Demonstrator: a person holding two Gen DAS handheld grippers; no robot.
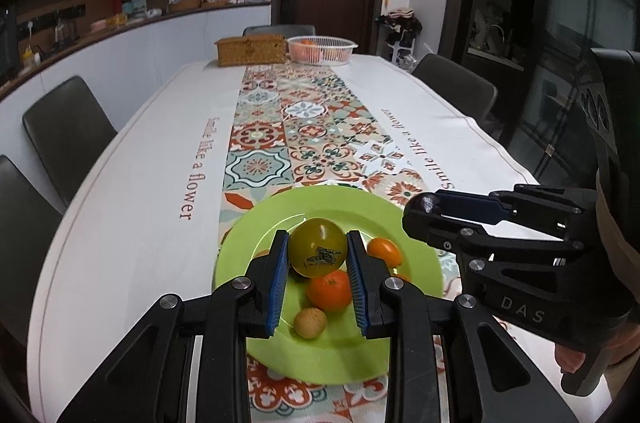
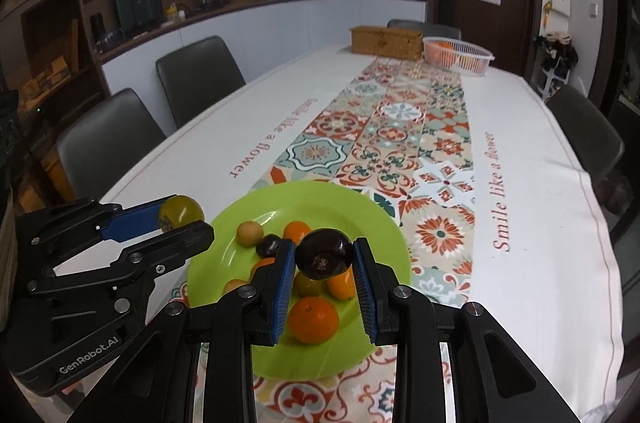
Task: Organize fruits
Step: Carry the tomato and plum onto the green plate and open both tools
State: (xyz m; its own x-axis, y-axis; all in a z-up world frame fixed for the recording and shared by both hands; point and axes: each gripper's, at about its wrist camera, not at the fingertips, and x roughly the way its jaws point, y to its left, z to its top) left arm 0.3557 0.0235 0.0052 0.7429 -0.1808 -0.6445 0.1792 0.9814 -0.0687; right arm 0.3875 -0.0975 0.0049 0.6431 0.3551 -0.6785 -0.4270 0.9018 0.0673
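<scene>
Both jaws are clamped on fruit: left gripper (image 1: 318, 253) holds a green tomato (image 1: 318, 247), right gripper (image 2: 324, 257) a dark plum (image 2: 325, 253), above the green plate (image 2: 372, 219) at the table's near edge. Several fruits remain there; sorting looks barely begun.

Your left gripper (image 1: 318, 255) is showing matte black linkage arms, round silver pivot screws and ribbed blue finger pads (image 1: 279, 283); its housing is reading "GenRobot.AI" in white. Your right gripper (image 2: 325, 259) is wearing the same black frame, silver screws and blue pads (image 2: 365, 293), with "DAS" lettering on its body. A bit of bare skin and a tan sleeve are showing behind it.
</scene>
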